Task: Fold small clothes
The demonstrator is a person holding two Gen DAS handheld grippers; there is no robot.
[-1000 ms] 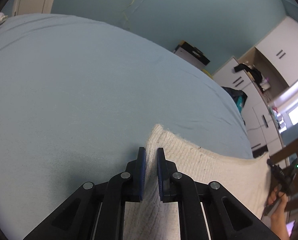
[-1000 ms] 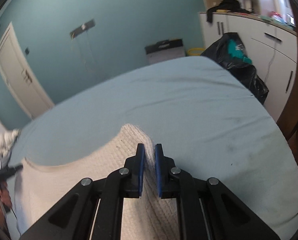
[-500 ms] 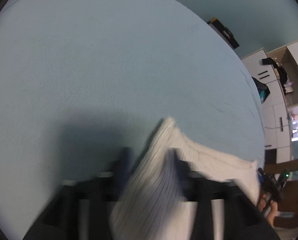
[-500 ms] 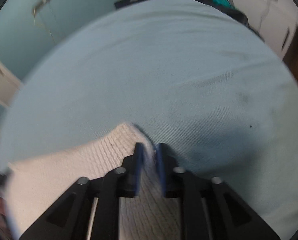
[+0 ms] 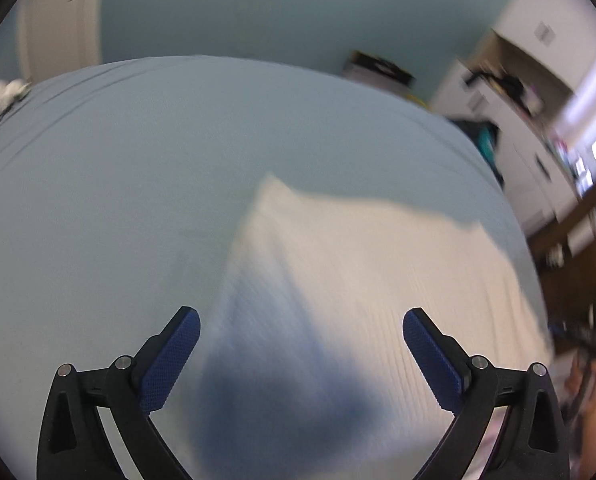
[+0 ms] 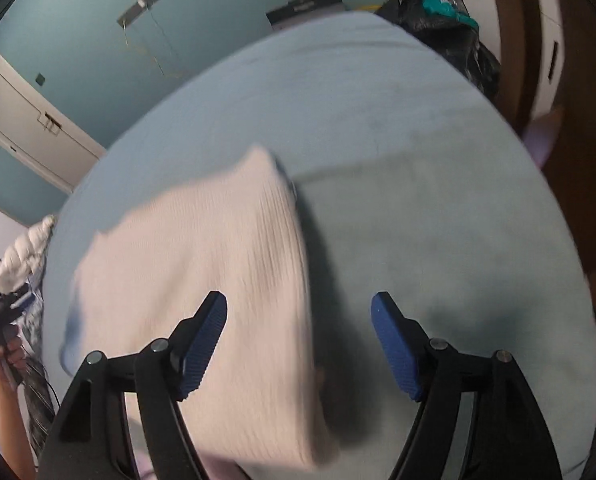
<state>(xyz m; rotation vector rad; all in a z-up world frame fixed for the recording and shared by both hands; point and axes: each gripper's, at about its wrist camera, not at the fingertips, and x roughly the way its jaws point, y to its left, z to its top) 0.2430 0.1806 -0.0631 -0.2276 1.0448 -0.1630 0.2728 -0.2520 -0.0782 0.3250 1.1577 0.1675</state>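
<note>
Both tongs, left (image 5: 300,354) and right (image 6: 298,344), have just been opening, nothing held; the cream knit (image 6: 217,280) lies limp and light on the bed (image 6: 418,160) — take its far corners.

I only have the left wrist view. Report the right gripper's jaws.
Observer: The right gripper is open. Its jaws have just been opening, and the pads press on nothing.
Operator: Tell me what lies under it.
Observer: The right edge of the cream ribbed knit cloth runs between its fingers. The left finger is over cloth, the right one over bare light blue bedsheet.
</note>
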